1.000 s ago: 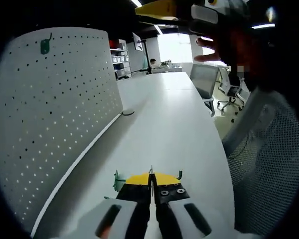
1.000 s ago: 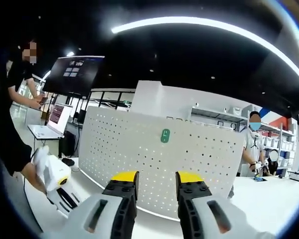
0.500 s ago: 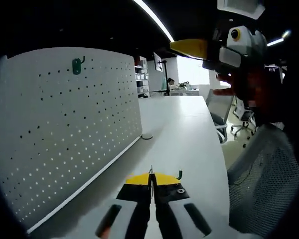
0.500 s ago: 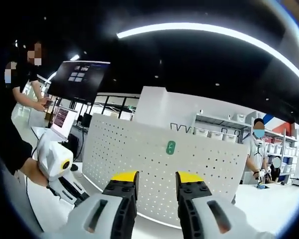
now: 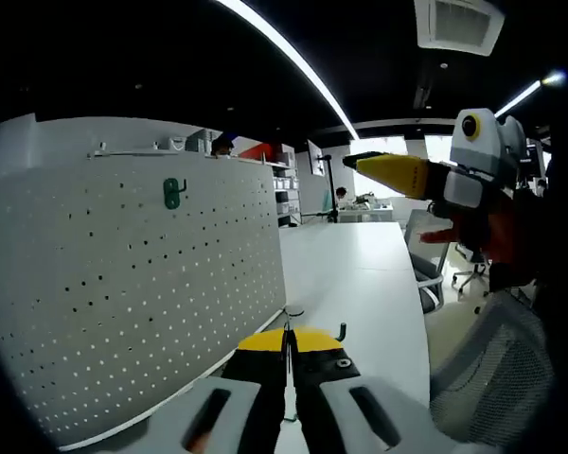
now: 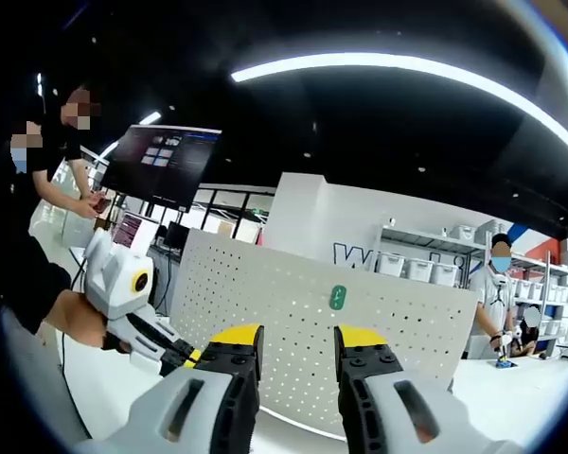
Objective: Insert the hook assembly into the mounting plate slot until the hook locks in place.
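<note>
Left gripper [image 5: 286, 342]: jaws pressed together, a green hook [image 5: 341, 331] pinched at the tips above the white table [image 5: 360, 274]. Right gripper [image 6: 298, 352]: jaws spread, nothing held. A second green hook [image 6: 338, 298] is seen mounted high on the upright pegboard [image 6: 293, 322].

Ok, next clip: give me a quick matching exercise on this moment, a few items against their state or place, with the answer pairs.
Column 1:
1. left gripper
2. right gripper
3. green hook already mounted
4. pegboard

Column 2:
A. jaws apart, nothing between them
B. standing upright on the white table
C. jaws closed, a green hook tip showing beside them
D. high on the perforated panel

Pairs: 1-C, 2-A, 3-D, 4-B
</note>
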The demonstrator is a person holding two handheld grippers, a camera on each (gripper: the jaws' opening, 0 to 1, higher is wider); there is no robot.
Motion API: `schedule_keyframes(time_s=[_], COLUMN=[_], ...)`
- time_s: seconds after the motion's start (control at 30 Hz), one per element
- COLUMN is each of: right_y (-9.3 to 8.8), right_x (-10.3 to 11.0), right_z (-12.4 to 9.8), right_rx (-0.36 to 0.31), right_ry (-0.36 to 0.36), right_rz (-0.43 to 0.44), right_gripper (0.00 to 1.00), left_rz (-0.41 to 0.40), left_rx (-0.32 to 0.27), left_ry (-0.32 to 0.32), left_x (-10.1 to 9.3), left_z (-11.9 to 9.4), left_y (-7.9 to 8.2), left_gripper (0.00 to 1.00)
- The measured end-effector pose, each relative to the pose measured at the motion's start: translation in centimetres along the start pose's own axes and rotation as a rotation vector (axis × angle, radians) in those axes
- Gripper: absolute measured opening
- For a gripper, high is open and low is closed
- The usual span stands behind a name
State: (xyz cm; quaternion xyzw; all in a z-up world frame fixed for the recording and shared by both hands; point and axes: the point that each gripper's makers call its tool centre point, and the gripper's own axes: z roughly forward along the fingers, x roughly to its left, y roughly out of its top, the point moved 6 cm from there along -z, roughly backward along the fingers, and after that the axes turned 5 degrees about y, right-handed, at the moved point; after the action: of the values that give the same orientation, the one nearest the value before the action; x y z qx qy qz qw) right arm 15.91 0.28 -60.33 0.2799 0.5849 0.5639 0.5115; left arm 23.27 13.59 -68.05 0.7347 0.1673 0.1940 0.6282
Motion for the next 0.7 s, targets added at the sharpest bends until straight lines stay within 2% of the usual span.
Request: schedule_keyframes(time_s=[0.47, 0.7], right_y=[0.2, 0.2], right_x=[1.7, 2.4], right_z=[0.4, 0.7], right_rx=[0.003, 0.009], right_ry=[0.055, 0.083], right_rz=[0.025, 0.041], right_gripper=[0.26, 0.22], left_rz=[-0.039, -0.066], left_rx=[-0.136, -0.195], left_ry=[0.041, 0.04], left_x=[0.2, -0.2], left_z=[-0.6, -1.0], left_y=[5.1, 6.9], left_gripper=[0.01, 0.01])
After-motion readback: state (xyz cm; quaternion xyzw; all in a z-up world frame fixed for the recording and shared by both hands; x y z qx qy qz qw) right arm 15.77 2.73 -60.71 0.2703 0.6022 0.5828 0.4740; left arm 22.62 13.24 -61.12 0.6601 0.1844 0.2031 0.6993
